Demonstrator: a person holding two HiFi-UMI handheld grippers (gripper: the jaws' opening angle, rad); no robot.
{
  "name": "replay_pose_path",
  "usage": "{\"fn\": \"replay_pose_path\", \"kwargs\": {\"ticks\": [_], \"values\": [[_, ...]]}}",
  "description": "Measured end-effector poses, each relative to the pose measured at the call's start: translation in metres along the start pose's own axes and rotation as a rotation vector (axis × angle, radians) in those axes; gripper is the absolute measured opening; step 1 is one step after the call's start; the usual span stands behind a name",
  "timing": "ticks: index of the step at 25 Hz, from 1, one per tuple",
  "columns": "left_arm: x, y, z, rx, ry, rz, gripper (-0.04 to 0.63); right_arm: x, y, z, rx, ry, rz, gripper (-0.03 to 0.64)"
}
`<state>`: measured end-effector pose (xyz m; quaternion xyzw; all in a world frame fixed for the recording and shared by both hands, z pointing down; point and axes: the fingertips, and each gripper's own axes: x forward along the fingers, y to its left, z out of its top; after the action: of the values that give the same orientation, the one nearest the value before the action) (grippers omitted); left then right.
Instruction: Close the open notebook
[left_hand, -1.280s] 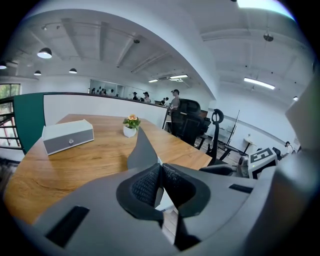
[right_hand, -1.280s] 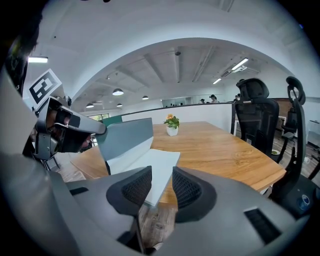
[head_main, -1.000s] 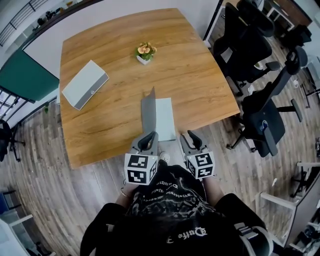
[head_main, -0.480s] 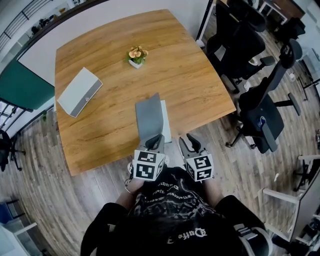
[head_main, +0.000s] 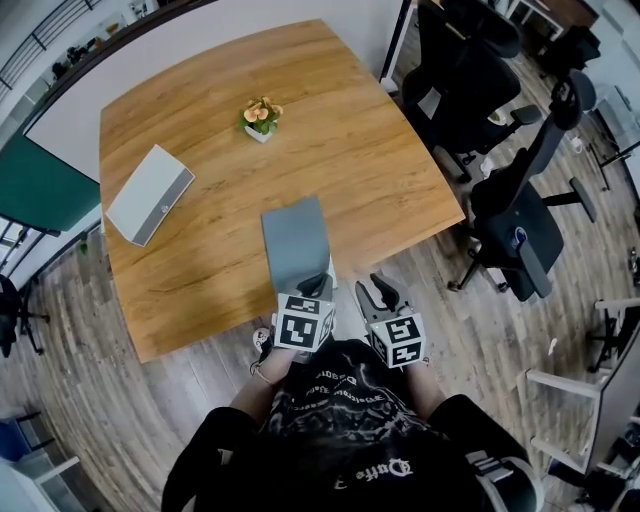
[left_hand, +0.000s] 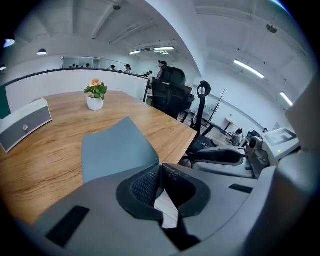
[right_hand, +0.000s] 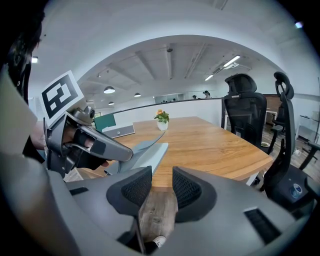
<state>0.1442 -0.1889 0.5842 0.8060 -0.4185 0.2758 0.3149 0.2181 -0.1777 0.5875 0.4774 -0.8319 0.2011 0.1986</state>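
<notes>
The notebook lies at the near edge of the wooden table (head_main: 200, 100). Its grey-blue cover (head_main: 297, 243) slopes low over the white pages, and a thin strip of page shows at the near right. My left gripper (head_main: 315, 285) is shut on the cover's near edge. In the left gripper view the cover (left_hand: 117, 150) bends away from the closed left gripper (left_hand: 160, 172). My right gripper (head_main: 378, 290) hangs just off the table edge, beside the notebook, open with nothing between its fingers. The right gripper view shows the right gripper (right_hand: 161, 187), the lifted cover (right_hand: 145, 147) and the left gripper (right_hand: 85, 142).
A small potted plant (head_main: 259, 116) stands at the far middle of the table. A flat grey-and-white box (head_main: 149, 194) lies at the left. Black office chairs (head_main: 520, 230) crowd the right side. A teal panel (head_main: 40, 170) stands at the far left.
The cover stood nearly upright, then swung over to the right and down onto the pages, with my left gripper following it. My right gripper has stayed put.
</notes>
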Motion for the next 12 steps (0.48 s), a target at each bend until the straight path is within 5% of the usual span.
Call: {"fn": "replay_pose_path", "kwargs": {"ticks": [12], "values": [[0.032,-0.009,-0.010,-0.009,0.071,-0.058,0.040,-0.001,0.000,-0.004,0.006,0.005,0.013,0.137]]}}
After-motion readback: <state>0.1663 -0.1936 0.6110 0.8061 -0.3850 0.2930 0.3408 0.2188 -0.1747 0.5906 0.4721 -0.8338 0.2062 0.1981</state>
